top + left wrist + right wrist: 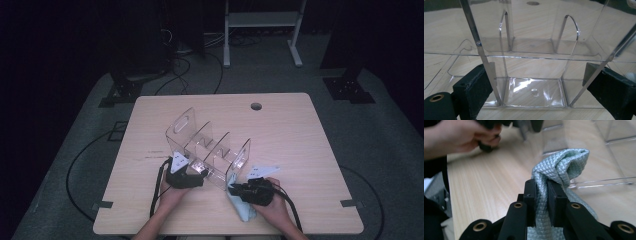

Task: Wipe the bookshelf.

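Cloth: a pale green quilted cloth sits pinched in the right gripper, bunched into a fold above the fingers and hanging down below them; in the high view the cloth trails onto the wooden surface under the person's right hand, at the near right corner of the clear organizer.

Right fingers: nearly closed, both pads pressing the cloth from either side, with only the thickness of the fabric between them.

Right gripper: seen from above, it points left toward the near end wall of the organizer, with the cloth just beside or against that wall; whether it presses the plastic I cannot tell.

Left fingers: spread wide, one on each side of the near end of the organizer, each pad against an outer clear wall, so they clasp the organizer across its width.

Left gripper: in the high view it lies at the organizer's near left corner, carried by the left hand resting on the surface.

Organizer: a clear plastic organizer with upright dividers stands near the middle of the surface, running away from the person; the left gripper view looks through its compartments and floor.

Farther off: a round hole in the surface near its far edge; beyond it a grey floor with cables.
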The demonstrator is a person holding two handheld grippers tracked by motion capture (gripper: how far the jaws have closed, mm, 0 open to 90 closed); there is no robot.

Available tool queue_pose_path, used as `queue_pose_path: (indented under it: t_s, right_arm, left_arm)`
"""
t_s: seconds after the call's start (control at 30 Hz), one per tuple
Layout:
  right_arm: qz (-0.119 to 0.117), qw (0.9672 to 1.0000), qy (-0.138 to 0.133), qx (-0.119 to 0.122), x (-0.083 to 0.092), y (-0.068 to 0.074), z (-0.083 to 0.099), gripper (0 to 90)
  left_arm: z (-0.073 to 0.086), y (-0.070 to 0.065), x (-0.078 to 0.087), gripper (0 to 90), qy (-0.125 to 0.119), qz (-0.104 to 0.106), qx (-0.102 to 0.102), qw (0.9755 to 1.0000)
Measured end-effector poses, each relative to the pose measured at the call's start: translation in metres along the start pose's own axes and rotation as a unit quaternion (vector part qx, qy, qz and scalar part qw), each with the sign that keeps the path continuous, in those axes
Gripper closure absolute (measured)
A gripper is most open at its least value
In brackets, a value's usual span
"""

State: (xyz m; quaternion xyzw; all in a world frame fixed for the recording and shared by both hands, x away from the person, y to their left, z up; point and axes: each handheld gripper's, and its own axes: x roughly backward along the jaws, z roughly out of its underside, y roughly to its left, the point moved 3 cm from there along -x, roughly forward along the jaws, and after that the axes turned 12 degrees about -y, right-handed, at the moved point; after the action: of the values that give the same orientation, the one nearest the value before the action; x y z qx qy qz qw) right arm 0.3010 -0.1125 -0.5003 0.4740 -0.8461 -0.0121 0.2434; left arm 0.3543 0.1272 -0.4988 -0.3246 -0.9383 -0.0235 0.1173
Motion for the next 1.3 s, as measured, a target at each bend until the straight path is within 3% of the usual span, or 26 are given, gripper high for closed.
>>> queue_pose_path:
  t_s: [0.1,0.23,0.27,0.33,0.4,0.57,0.67,0.7,0.77,0.9,1.0,1.13,1.23,1.3]
  right_arm:
    - [-0.001,1.0000,0.000,-0.003,0.000,-0.003,-0.001,78.0]
    - [0.019,0.9998,-0.006,-0.010,0.002,-0.016,-0.003,78.0]
    - [0.038,0.9991,-0.008,-0.019,0.002,-0.025,-0.003,78.1]
    - [0.042,0.9986,-0.010,-0.031,0.001,-0.030,-0.003,78.0]
    - [0.044,0.9986,-0.009,-0.028,0.001,-0.026,-0.003,78.1]
    - [0.010,0.9998,-0.019,0.001,0.006,0.000,-0.011,78.2]
    - [0.011,0.9994,-0.033,0.006,0.011,0.001,-0.017,78.3]
    - [0.028,0.9985,-0.048,-0.005,0.017,-0.006,-0.022,78.4]
    - [0.031,0.9982,-0.049,-0.012,0.019,-0.009,-0.022,78.4]
    - [0.016,0.9985,-0.052,0.007,0.019,0.006,-0.026,78.4]
    - [0.000,0.9972,-0.072,0.021,0.027,0.018,-0.036,78.4]
    - [0.009,0.9946,-0.100,0.026,0.037,0.018,-0.049,78.5]
    - [0.011,0.9943,-0.104,0.018,0.039,0.016,-0.052,78.6]
    - [0.003,0.9941,-0.104,0.032,0.038,0.025,-0.051,78.6]
  left_arm:
    - [0.000,0.000,0.000,7.7,0.002,0.001,0.001,1.0000]
    - [0.000,0.000,-0.001,7.7,0.001,0.000,0.000,1.0000]
    - [0.000,0.000,-0.001,7.7,0.001,0.000,0.000,1.0000]
    - [0.000,0.000,0.000,7.7,0.001,-0.001,0.000,1.0000]
    - [0.000,0.000,0.000,7.7,0.001,-0.001,0.000,1.0000]
    - [0.000,0.001,0.001,7.7,0.001,0.002,0.000,1.0000]
    - [0.000,0.000,0.001,7.7,0.003,0.003,-0.001,1.0000]
    - [0.000,0.000,0.001,7.7,0.003,0.004,-0.003,1.0000]
    - [0.000,-0.001,0.001,7.7,0.003,0.006,-0.003,1.0000]
    - [0.000,0.000,0.002,7.7,0.003,0.007,-0.004,1.0000]
    - [0.001,0.000,0.003,7.7,0.002,0.009,-0.005,0.9999]
    - [0.001,-0.001,0.003,7.7,0.001,0.010,-0.006,0.9999]
    - [0.001,-0.002,0.002,7.7,0.001,0.010,-0.006,0.9999]
    - [0.001,-0.001,0.004,7.8,0.003,0.014,-0.008,0.9999]
